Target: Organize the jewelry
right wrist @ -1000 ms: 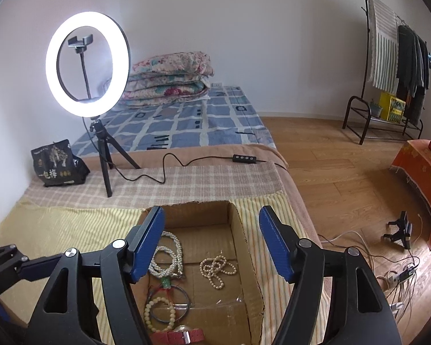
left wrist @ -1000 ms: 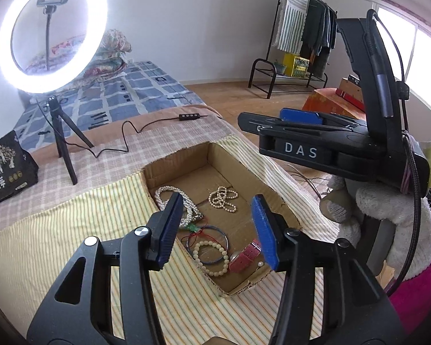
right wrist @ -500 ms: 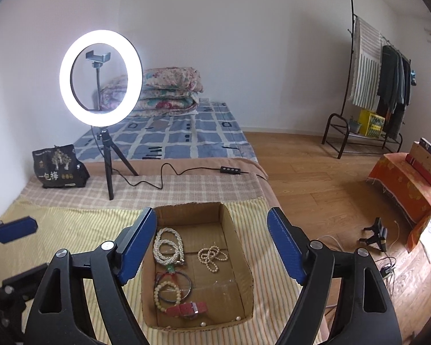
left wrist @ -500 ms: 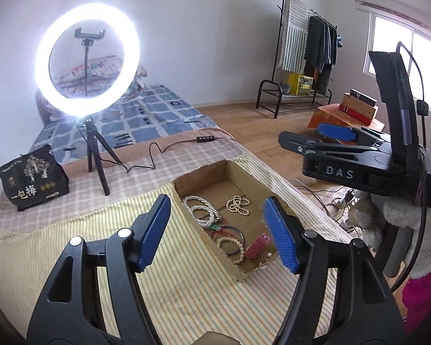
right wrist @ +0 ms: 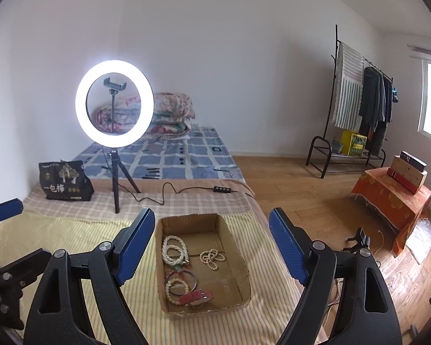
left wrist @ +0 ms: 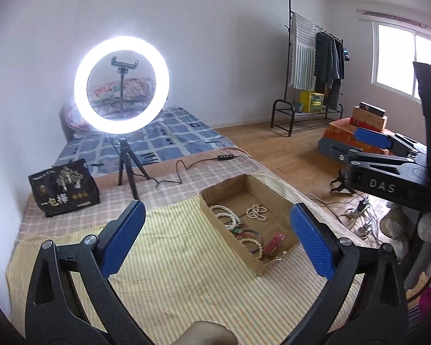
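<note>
All the jewelry in view lies inside the shallow cardboard box [right wrist: 204, 261] on the striped cloth [right wrist: 71, 241] over the bed; nothing sits loose on the cloth, so the gathering looks close to done, or done. What may remain is tidying inside the box, since the pieces at its near end overlap. A coiled white bead necklace [right wrist: 173, 248] lies toward the back left, a small pearl strand [right wrist: 212, 257] apart to its right, and near the front thin bangles [right wrist: 181, 279], a cream bead bracelet [right wrist: 173, 290] and a red watch strap [right wrist: 194, 296] crowd together. The left tongs [left wrist: 217, 241] are opening wide with nothing between them; the right tongs [right wrist: 211, 254] stand wide and empty.
</note>
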Available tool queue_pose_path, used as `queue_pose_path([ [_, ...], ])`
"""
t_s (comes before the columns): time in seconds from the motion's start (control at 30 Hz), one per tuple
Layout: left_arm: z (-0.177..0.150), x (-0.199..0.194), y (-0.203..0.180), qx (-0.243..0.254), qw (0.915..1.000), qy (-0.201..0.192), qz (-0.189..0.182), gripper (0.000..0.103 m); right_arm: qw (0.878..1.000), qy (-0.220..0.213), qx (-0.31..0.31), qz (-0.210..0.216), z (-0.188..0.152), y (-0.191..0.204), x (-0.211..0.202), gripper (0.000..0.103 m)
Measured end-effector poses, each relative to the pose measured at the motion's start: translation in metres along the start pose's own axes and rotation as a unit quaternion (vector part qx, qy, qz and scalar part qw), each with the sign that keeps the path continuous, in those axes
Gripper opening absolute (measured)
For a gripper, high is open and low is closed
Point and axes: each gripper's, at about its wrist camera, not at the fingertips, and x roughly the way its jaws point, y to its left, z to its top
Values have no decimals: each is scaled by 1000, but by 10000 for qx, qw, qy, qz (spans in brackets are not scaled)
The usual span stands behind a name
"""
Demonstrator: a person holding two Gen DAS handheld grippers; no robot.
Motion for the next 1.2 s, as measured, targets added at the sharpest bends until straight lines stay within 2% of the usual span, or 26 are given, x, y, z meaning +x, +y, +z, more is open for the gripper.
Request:
queue_pose_path([
  [0.1,-4,-8,1,61,9998,-95,135,103,10000,-87,11,-34,-5,4,-6,83],
  [0.4,-14,-7,5,115,9994,113,321,103,9996,-180,-50,-188,-22,11,-11,83],
  [0.57,-18,-8,7,160,9990,159,395,103,9998,-83,-38,-172,-25,12,-4,83],
  [1.2,-19,-8,6,166,9989,166,399,103,9998,-50,-41,-181,-27,11,-6,83],
])
